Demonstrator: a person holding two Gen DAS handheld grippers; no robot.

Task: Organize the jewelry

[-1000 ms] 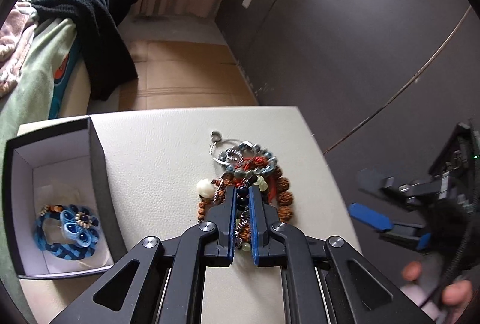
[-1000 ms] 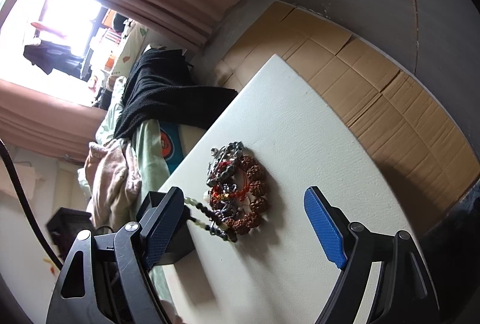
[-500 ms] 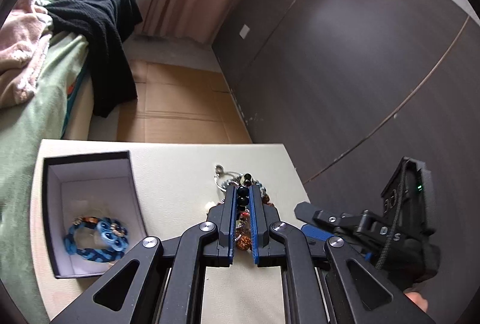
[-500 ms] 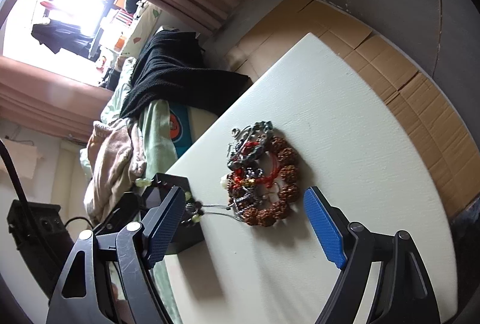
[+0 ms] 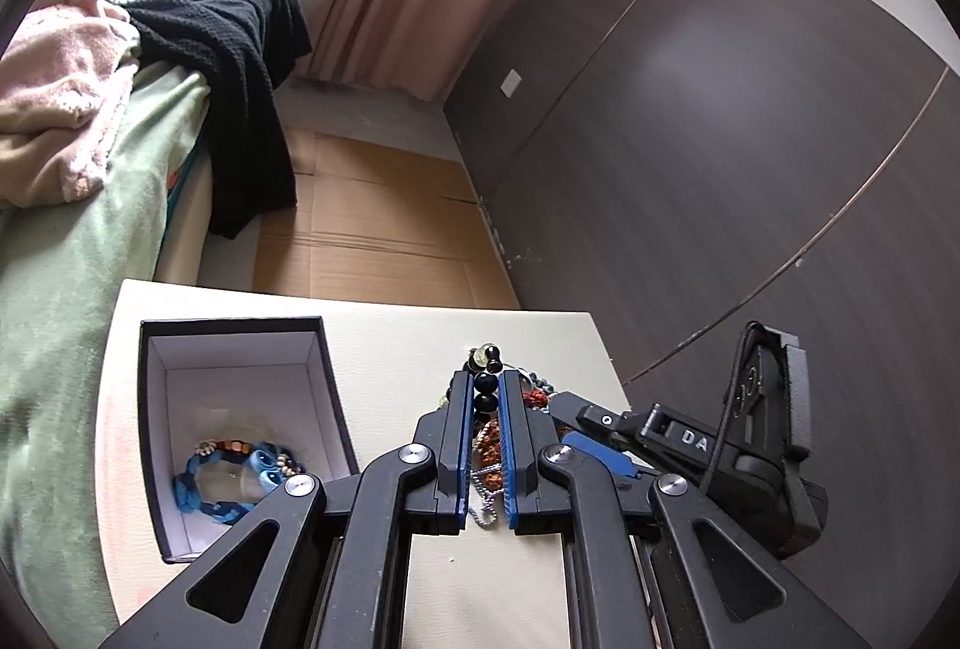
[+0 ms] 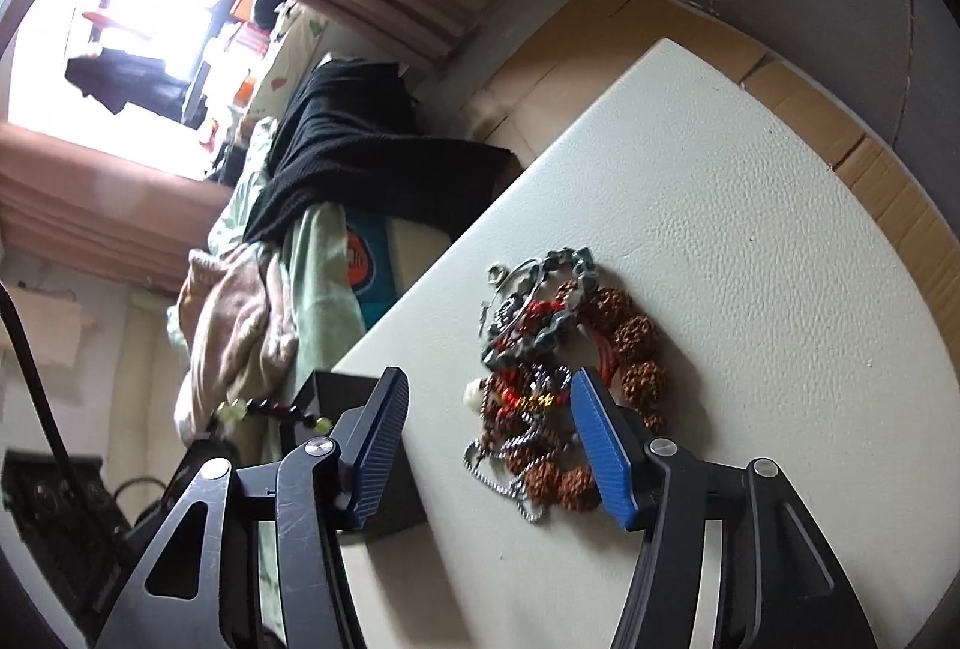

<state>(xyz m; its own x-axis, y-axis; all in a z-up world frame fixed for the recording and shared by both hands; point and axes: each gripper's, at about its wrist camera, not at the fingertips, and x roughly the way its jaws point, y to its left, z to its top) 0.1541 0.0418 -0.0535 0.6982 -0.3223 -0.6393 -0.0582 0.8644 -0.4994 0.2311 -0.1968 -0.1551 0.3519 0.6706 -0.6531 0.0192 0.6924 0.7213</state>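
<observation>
Your left gripper (image 5: 483,397) is clamped on the dark bead bracelet (image 5: 485,383), lifted off the pile (image 6: 552,379) mid-table (image 6: 750,241). Right gripper (image 6: 489,445), half open, has just been closing around the pile, gripping nothing yet. Next, I'd guess: carry it to the box (image 5: 327,349) at the table's left edge.

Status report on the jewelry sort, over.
Left gripper shut on dark bead strand, lifted. Right gripper open, jaws just closing over jewelry pile. Blue bracelet in box. Strands tangled.
</observation>
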